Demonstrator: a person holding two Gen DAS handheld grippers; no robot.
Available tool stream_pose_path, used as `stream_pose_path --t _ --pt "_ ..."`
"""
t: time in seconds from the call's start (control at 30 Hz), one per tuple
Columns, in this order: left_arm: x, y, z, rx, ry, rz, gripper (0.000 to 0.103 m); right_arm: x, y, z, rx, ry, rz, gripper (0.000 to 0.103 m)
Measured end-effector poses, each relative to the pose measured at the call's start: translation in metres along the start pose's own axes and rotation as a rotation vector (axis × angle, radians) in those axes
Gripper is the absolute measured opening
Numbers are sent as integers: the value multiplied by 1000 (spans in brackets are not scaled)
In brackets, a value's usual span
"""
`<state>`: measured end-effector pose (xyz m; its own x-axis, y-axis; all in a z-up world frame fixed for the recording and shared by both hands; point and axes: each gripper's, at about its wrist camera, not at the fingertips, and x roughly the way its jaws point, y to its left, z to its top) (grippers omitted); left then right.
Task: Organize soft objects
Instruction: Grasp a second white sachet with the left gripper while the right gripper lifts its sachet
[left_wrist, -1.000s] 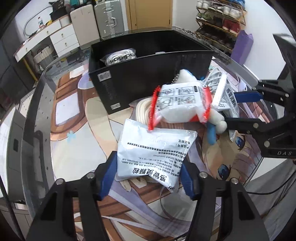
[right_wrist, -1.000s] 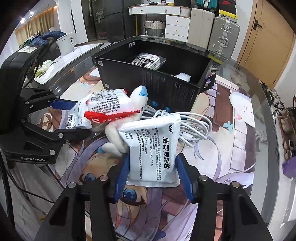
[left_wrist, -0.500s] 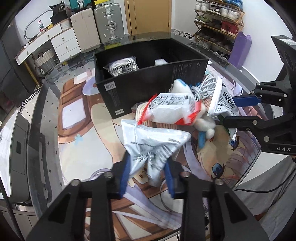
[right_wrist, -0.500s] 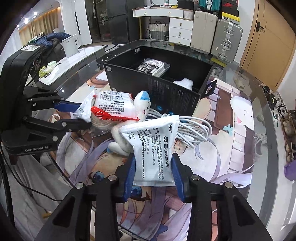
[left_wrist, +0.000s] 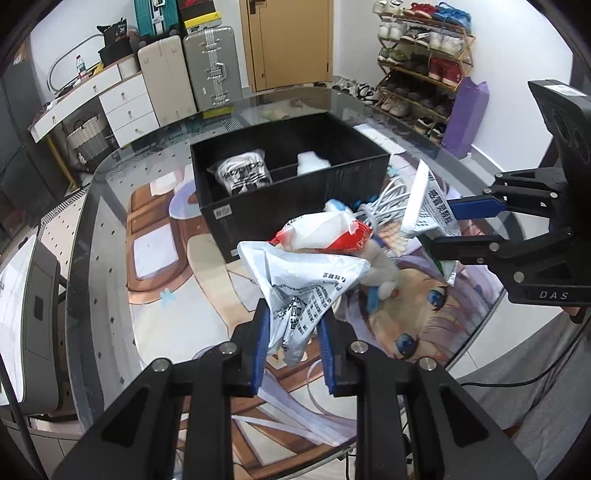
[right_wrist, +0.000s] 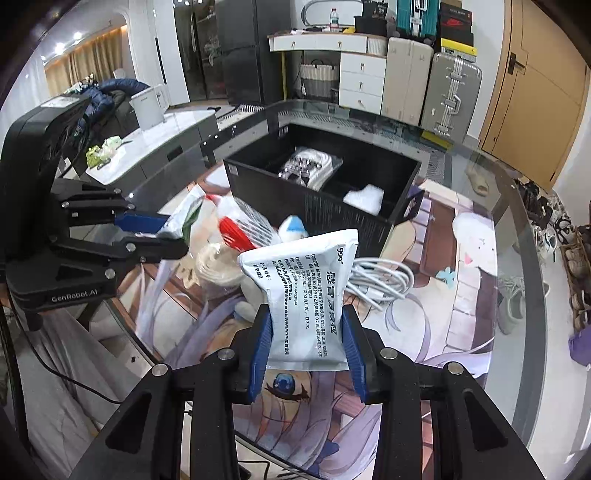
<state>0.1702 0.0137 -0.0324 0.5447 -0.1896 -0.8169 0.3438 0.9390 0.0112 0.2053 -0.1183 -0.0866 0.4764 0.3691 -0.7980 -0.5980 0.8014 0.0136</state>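
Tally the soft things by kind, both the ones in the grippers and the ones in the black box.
White sachets, one in the left gripper and one in the right gripper: 2 (sachet, sachet)
Items in the black box: 2 (bagged item, white item)
Total: 4

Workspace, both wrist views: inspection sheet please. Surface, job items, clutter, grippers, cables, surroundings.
Surface: glass table top over an anime-print mat.
Job's things: two white printed foil sachets, one crumpled, one flatter; red-and-white plastic pack and white-and-blue plush toy on the pile; black divided box holding a clear-bagged item and a white soft item.
Clutter: nothing seen.
Grippers: left gripper shut on the crumpled sachet; right gripper shut on the flatter sachet, both lifted.
Cables: coiled white cable beside the box.
Surroundings: suitcases, shoe rack, white drawers.
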Motion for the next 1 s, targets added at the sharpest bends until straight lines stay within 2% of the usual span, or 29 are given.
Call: stream_pose_path --t 0.43,0.67,1.0 --pt "-29 -4 11 15 -85 8 22 -24 5 16 1 -71 1 37" --pt "-34 -2 21 18 -126 48 22 -38 9 27 7 -125 -12 37" --pt "-37 6 37 -7 -187 65 22 -47 13 48 26 -196 -34 37"
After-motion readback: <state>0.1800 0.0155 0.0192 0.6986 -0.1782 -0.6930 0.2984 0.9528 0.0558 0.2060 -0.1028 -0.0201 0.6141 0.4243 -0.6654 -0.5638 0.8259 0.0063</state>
